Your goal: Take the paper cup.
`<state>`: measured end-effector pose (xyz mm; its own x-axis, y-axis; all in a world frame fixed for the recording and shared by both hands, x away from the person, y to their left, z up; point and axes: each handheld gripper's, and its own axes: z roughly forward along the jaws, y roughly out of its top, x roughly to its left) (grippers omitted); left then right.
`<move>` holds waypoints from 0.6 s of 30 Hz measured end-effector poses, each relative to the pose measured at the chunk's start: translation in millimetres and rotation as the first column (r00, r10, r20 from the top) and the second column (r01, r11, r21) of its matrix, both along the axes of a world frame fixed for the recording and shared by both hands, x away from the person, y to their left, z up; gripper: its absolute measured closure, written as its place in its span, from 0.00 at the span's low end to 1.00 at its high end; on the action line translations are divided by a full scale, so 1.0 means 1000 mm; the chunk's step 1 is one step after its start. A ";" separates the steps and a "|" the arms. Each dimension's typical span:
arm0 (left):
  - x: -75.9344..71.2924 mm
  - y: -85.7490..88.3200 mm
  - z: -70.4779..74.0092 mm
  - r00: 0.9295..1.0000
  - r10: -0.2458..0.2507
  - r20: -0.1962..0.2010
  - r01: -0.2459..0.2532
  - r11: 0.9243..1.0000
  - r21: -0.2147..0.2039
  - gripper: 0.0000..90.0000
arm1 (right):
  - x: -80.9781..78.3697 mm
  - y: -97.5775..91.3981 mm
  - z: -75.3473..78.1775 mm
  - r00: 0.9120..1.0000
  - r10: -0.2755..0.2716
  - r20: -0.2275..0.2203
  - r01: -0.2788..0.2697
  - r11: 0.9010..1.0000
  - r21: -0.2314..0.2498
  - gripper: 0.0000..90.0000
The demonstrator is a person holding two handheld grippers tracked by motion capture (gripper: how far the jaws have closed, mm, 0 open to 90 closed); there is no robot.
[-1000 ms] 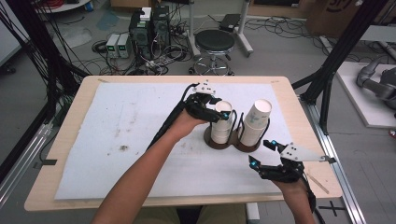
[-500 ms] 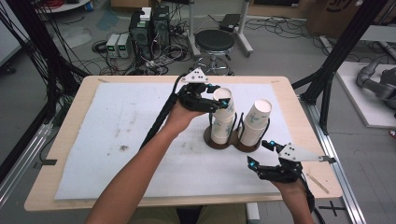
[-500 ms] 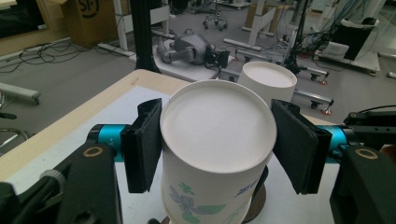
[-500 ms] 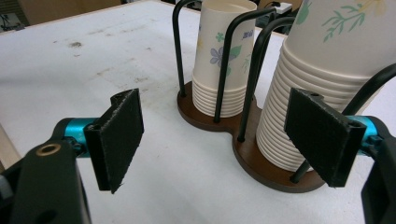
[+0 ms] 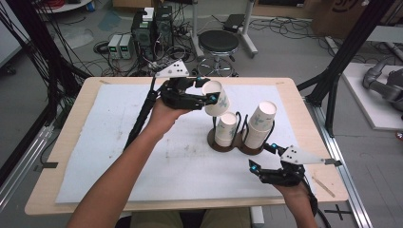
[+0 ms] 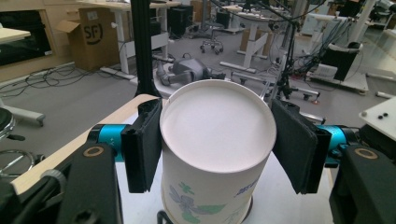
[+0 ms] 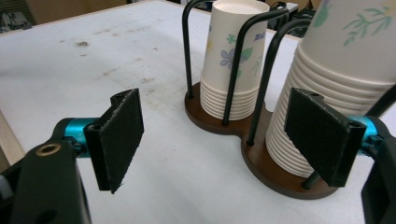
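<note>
Your left claw (image 5: 211, 98) pinches an upturned paper cup (image 5: 216, 98) lifted above the shorter stack (image 5: 226, 128) in the wooden holder (image 5: 237, 144), while your right claw (image 5: 266, 159) rests spread on the tabletop (image 5: 119, 142) just beside the holder.

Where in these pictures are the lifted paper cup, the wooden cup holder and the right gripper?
lifted paper cup (image 5: 216, 99), high view, on its side wall
wooden cup holder (image 7: 201, 110), right gripper view, on its brown base
right gripper (image 5: 263, 157), high view, midway between its fingertips
</note>
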<state>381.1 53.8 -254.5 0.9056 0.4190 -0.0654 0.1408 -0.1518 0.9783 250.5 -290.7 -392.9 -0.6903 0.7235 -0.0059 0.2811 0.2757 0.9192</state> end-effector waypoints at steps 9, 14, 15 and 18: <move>-0.019 0.044 -0.010 0.999 0.041 0.011 -0.041 0.999 -0.004 0.41 | 0.001 0.006 0.001 1.000 0.018 -0.003 -0.018 1.000 0.002 0.23; -0.030 0.072 -0.021 0.997 0.074 0.003 -0.074 0.997 -0.008 0.41 | 0.003 0.009 0.001 1.000 0.027 -0.001 -0.027 1.000 0.002 0.23; -0.032 0.077 -0.023 0.997 0.081 0.000 -0.081 0.997 -0.009 0.41 | 0.003 0.009 0.001 1.000 0.027 -0.001 -0.027 1.000 0.002 0.23; -0.038 0.096 -0.035 0.994 0.105 -0.003 -0.105 0.994 -0.010 0.41 | 0.005 0.015 0.001 0.999 0.041 -0.006 -0.041 0.999 -0.002 0.23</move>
